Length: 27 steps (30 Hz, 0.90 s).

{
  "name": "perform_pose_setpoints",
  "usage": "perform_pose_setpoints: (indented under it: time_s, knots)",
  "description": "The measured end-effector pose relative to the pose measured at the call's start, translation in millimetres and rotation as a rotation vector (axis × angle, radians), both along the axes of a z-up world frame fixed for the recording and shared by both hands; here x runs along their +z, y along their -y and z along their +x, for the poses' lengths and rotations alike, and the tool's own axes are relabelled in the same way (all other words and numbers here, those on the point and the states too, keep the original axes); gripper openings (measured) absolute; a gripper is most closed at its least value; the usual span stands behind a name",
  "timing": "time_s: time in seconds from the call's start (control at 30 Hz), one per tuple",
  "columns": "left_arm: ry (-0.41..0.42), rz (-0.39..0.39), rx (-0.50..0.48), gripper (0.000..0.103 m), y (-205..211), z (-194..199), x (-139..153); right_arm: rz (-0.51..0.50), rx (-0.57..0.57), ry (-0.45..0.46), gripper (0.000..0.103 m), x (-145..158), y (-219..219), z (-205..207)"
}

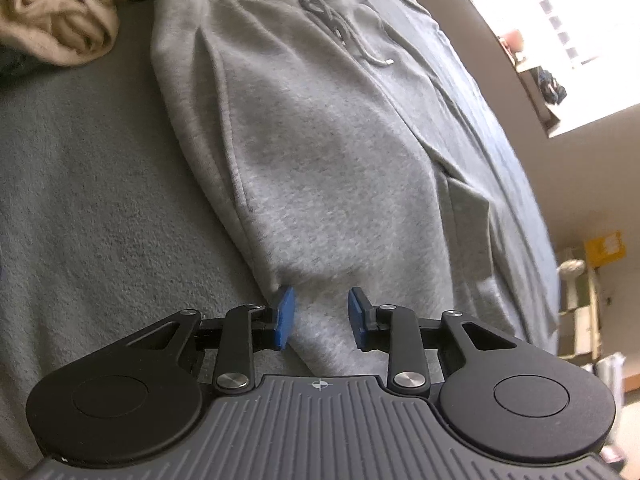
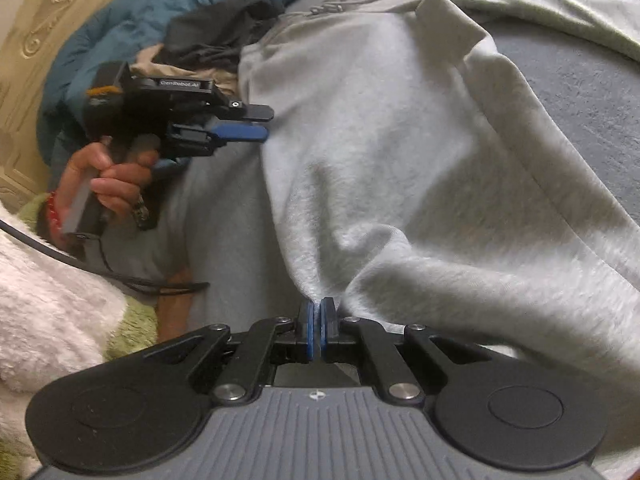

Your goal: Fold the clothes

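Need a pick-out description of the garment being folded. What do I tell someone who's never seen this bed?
On the grey blanket covering the bed, look for the long garment laid flat down the middle: light grey sweatpants. Unlike the crumpled beige garment beside them, they are spread out, with a ribbed waistband and a knotted grey drawstring.

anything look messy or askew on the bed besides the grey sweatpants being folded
Yes: a beige garment lies crumpled in a heap beside the grey sweatpants' waistband, with dark clothes bunched behind it. The sweatpants themselves are rumpled where the right claw pinches them.
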<state>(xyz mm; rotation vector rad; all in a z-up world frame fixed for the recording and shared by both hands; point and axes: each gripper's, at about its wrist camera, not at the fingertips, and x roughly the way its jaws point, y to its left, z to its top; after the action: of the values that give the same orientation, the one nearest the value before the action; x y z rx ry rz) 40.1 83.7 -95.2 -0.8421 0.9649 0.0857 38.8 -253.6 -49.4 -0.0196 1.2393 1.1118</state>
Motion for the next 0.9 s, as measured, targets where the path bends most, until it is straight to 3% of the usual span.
perform_pose_setpoints:
  time_s: [0.13, 0.2, 0.3, 0.43, 0.47, 0.53, 0.63, 0.77, 0.9]
  knots:
    - [0.033, 0.071, 0.043, 0.025, -7.7, -5.4, 14.2, 0.013, -0.002, 0.046, 0.002, 17.0, 3.5, -1.8]
    - [0.043, 0.090, 0.084, 0.034, -13.4, -7.6, 17.3, 0.017, -0.015, 0.044, 0.002, 16.4, 4.8, -2.2]
    - [-0.028, 0.077, 0.096, 0.048, -16.1, 0.7, 5.1, 0.023, -0.032, 0.035, 0.002, 12.4, 6.2, -3.6]
    - [-0.026, 0.124, 0.092, 0.044, -7.8, 6.5, -0.4, 0.023, -0.030, 0.049, 0.002, 12.0, 5.3, -4.8]
    - [-0.023, 0.150, 0.088, 0.034, -5.2, 6.8, 1.9, 0.027, -0.021, 0.059, 0.002, 15.9, 5.1, -5.2]
    - [-0.033, 0.210, 0.072, 0.027, -1.0, 7.2, 5.5, 0.034, 0.002, 0.084, 0.002, 24.8, 4.3, -6.8]
    - [-0.046, 0.289, 0.051, 0.027, 4.1, 7.5, 9.6, 0.031, 0.044, 0.131, 0.002, 36.8, 0.4, -11.7]
    - [-0.048, 0.333, 0.037, 0.030, 5.1, 3.6, 8.5, -0.119, 0.057, 0.108, 0.003, -4.9, -17.1, -19.9]
    - [-0.028, 0.451, 0.016, 0.034, 10.2, 0.1, 20.7, -0.112, 0.001, 0.117, 0.007, -4.9, -14.1, -26.6]
